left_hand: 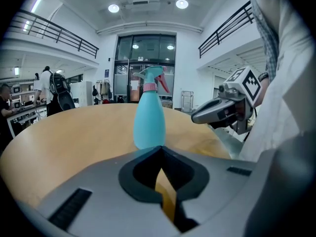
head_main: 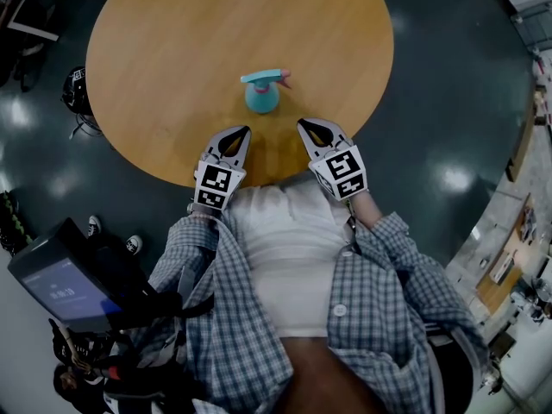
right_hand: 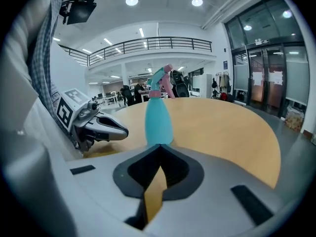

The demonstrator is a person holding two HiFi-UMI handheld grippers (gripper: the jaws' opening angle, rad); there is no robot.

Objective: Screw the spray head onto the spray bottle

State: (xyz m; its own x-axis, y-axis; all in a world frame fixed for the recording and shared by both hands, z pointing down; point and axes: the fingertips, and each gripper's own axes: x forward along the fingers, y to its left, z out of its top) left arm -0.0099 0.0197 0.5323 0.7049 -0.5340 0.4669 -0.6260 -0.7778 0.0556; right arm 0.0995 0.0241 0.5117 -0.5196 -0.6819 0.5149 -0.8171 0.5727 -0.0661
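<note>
A teal spray bottle (head_main: pixel 261 97) stands upright on the round wooden table (head_main: pixel 172 50), its teal spray head with a pink trigger and collar (head_main: pixel 266 78) on top. The left gripper view shows the bottle (left_hand: pixel 149 120) ahead, and the bottle (right_hand: pixel 158 117) shows again in the right gripper view. My left gripper (head_main: pixel 238 131) hovers near the table's near edge, jaws shut and empty. My right gripper (head_main: pixel 307 125) is beside it, also shut with nothing between the jaws. Both tips point toward the bottle and stay clear of it.
The table's near edge (head_main: pixel 259 184) lies just under both grippers, against the person's white shirt (head_main: pixel 289 240). Dark floor surrounds the table. A screen on a stand (head_main: pixel 60 283) is at the lower left. People and desks show far off in the gripper views.
</note>
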